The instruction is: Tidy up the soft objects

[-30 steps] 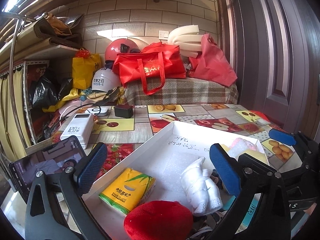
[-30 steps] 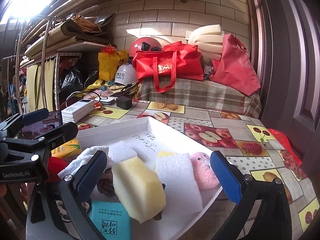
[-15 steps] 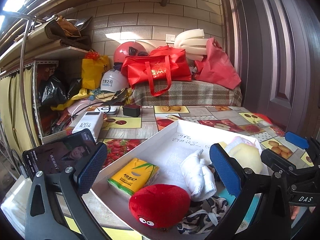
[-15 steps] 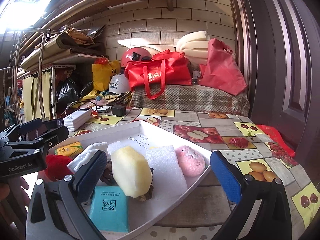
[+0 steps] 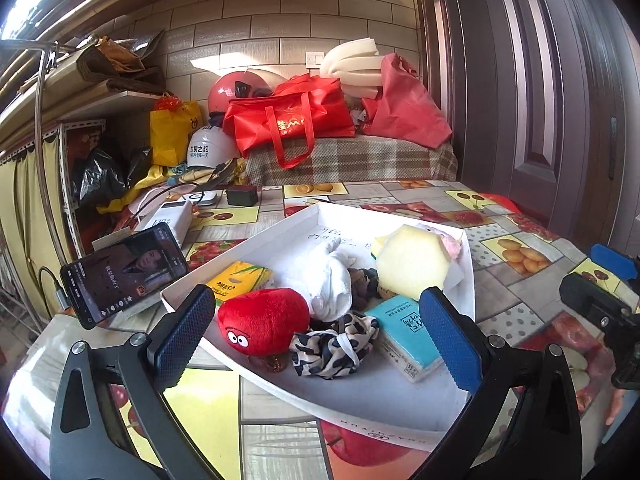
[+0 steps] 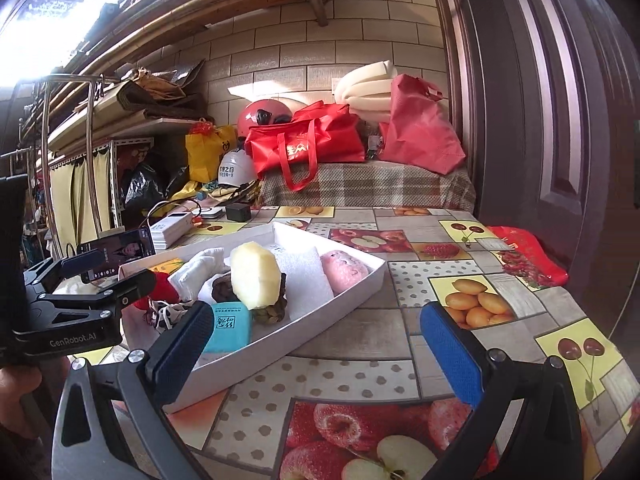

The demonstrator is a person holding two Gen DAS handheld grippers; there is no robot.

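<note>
A white tray [image 5: 400,404] on the fruit-print table holds soft things: a red plush with eyes [image 5: 264,320], a white sock bundle [image 5: 330,280], a leopard scrunchie [image 5: 334,346], a yellow sponge [image 5: 410,262], a teal tissue pack [image 5: 412,334], a yellow tissue pack [image 5: 240,280] and a pink plush [image 6: 344,272]. My left gripper [image 5: 316,344] is open and empty, held back from the tray's near edge. My right gripper [image 6: 316,352] is open and empty, over the table at the tray's [image 6: 320,344] right side.
A phone [image 5: 124,274] with a lit screen leans at the table's left edge, with a power bank [image 5: 170,220] and cables behind it. Helmets, red bags [image 5: 288,120] and foam are piled on a plaid-covered surface at the back. A door [image 5: 560,100] stands at the right.
Both grippers have drawn back and up from the tray, so the whole tray and more table show. Both stay open and empty. The tray's contents have not moved.
</note>
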